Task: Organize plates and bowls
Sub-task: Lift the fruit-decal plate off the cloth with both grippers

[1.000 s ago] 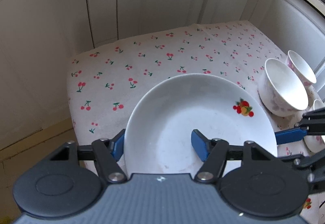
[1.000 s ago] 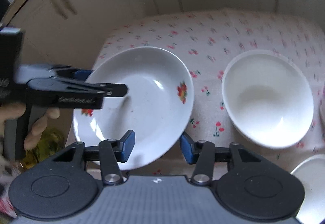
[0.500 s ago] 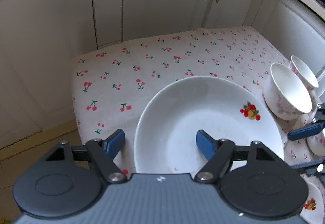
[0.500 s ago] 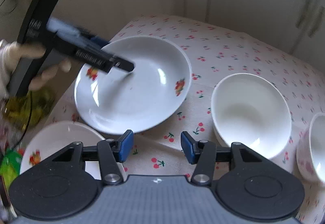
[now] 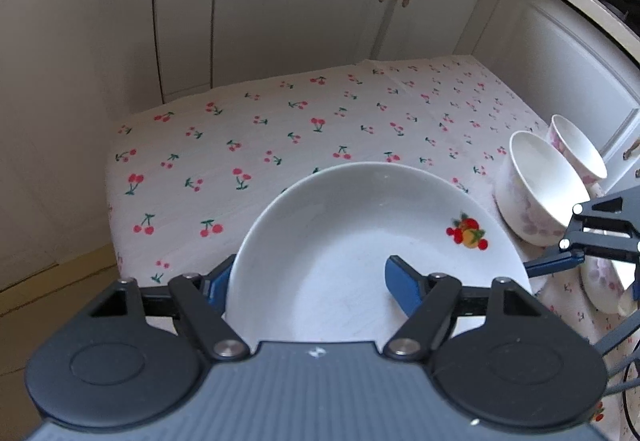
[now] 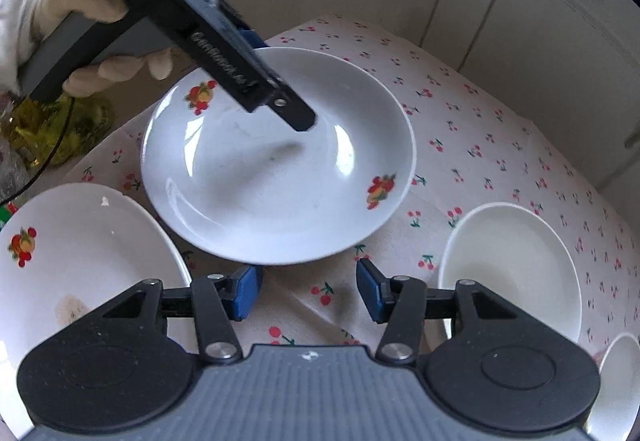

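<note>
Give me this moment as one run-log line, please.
left gripper: open, straddling rim of fruit-print plate | right gripper: jaws opening, empty, over cherry tablecloth | white bowl: untouched

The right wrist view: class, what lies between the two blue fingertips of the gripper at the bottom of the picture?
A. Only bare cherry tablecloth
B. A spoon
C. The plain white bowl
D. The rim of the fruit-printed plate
A: the right gripper has only cherry tablecloth between its opening jaws; the plate lies just beyond, and the white bowl sits off to the side.
</note>
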Demonstrator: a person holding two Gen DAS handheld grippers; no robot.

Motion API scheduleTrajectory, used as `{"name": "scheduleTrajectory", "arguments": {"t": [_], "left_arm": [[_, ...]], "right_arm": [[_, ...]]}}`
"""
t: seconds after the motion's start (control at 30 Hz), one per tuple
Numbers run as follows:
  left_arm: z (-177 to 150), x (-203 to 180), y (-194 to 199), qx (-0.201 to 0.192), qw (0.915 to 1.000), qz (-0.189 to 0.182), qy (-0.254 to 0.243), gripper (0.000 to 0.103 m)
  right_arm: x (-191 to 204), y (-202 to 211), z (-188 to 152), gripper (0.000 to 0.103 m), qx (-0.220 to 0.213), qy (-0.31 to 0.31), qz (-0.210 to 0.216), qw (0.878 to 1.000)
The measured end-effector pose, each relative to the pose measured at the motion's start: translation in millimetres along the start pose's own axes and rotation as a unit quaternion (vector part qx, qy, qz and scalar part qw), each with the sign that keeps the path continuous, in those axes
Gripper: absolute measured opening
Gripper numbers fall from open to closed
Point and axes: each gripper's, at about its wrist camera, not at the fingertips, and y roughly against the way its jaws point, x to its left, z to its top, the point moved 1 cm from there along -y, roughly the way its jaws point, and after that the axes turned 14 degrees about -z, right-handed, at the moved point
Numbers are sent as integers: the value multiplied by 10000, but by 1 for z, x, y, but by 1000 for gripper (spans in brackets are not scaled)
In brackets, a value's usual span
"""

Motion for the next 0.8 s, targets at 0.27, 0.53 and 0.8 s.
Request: {"name": "scheduleTrajectory", "arguments": {"t": [0.27,0.53,0.8], "left_arm": [[-1,6,0,-77,9997,-184,114,78],[0,3,-5,-42,9999,-146,48,84],[0,4,-5,-88,9997,-222,-8,84]], "right_arm": [[4,0,-1,64,-211,175,71,9996],[2,-3,1,66,-396,321,387,9980],[-5,-3,3,67,-493,167,407,9978]]}}
